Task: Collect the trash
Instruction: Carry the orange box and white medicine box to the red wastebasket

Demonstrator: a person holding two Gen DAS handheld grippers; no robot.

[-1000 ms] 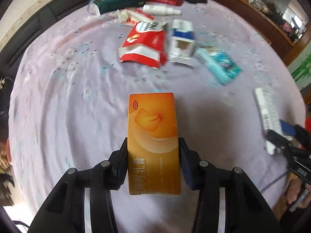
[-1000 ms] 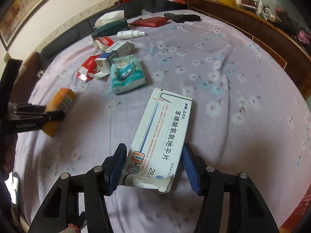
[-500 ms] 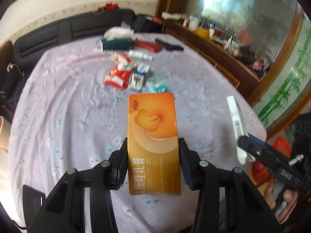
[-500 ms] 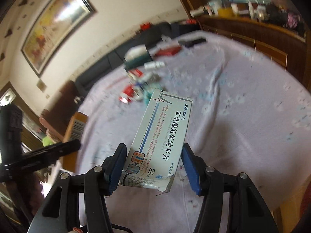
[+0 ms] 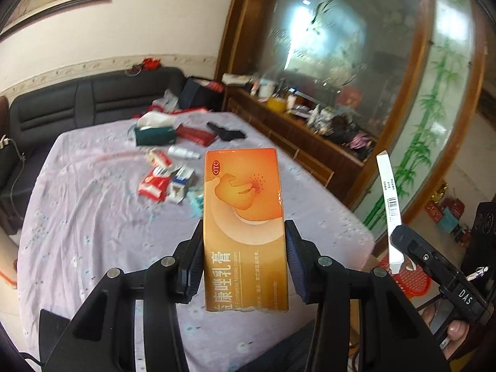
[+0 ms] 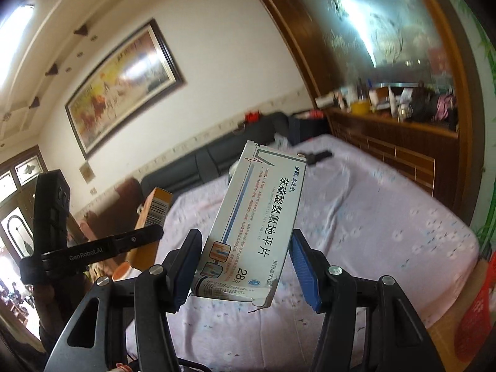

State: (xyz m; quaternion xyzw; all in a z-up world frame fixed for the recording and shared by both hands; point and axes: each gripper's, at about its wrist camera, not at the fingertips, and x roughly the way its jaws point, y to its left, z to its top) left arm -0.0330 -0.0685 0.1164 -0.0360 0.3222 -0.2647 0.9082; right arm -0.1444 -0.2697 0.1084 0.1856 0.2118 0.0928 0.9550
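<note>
From where I'm watching: cream walls, a big framed painting [image 6: 124,86] over a dark sofa [image 5: 93,99], and a wood sideboard [image 5: 297,130] along the side. A huge wood-framed mirror [image 5: 341,46] bounces glare, with bamboo-pattern glass [image 5: 434,142] beside it.

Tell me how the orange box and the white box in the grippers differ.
The orange box is orange with a cream-tube label; the white box is white with a blue stripe. The orange box sits straight in the left gripper; the white box leans in the right gripper. The white box's near end is torn; the orange box looks intact. Both are medicine cartons, held above the table.
</note>
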